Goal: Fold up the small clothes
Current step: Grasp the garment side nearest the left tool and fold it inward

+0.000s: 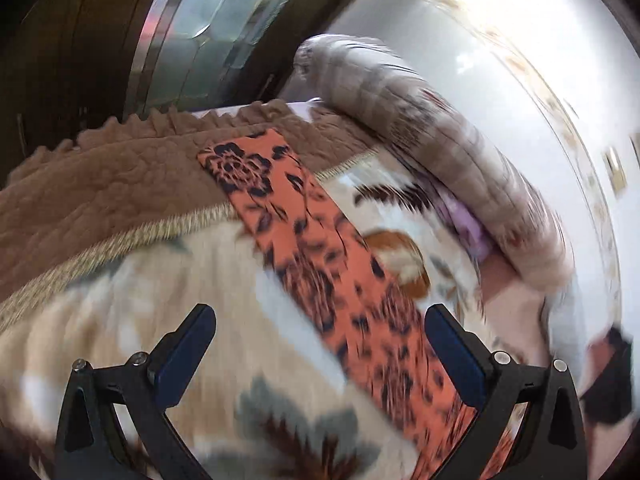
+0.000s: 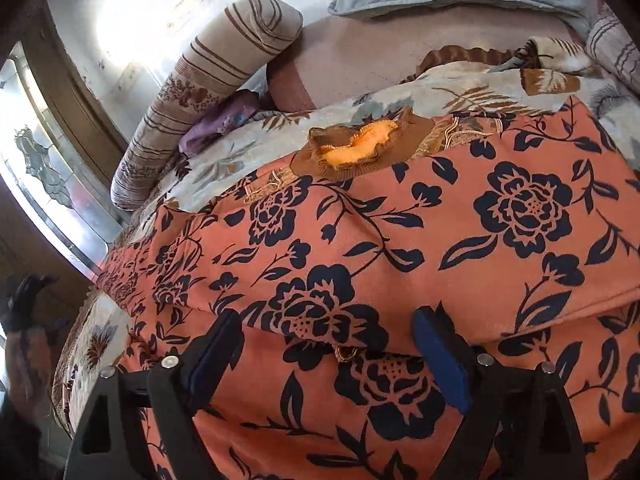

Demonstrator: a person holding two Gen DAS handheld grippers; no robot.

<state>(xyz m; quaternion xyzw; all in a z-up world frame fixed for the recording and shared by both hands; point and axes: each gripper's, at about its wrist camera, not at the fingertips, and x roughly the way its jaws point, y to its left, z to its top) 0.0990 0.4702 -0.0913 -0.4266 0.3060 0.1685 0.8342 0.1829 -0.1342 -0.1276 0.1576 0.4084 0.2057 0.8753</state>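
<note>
1. An orange floral garment point(image 2: 400, 248) lies spread on a bed's leaf-print blanket point(image 2: 224, 160), its brown collar point(image 2: 360, 148) towards the striped bolster point(image 2: 192, 92).
2. The right gripper point(image 2: 328, 340) hovers at the hem end, far from the collar, jaws wide and holding nothing.
3. The left gripper point(image 1: 320, 340), also wide open and empty, hangs over a long narrow strip of the garment, seemingly a sleeve point(image 1: 304, 232).
4. A fold line crosses the cloth between the right jaws; most of the folding appears still to do.

Orange garment point(image 2: 400, 240) with dark navy flower print lies spread flat on the bed, brown ribbed collar point(image 2: 360, 152) away from camera, one long sleeve point(image 1: 320, 248) stretched out straight.
</note>
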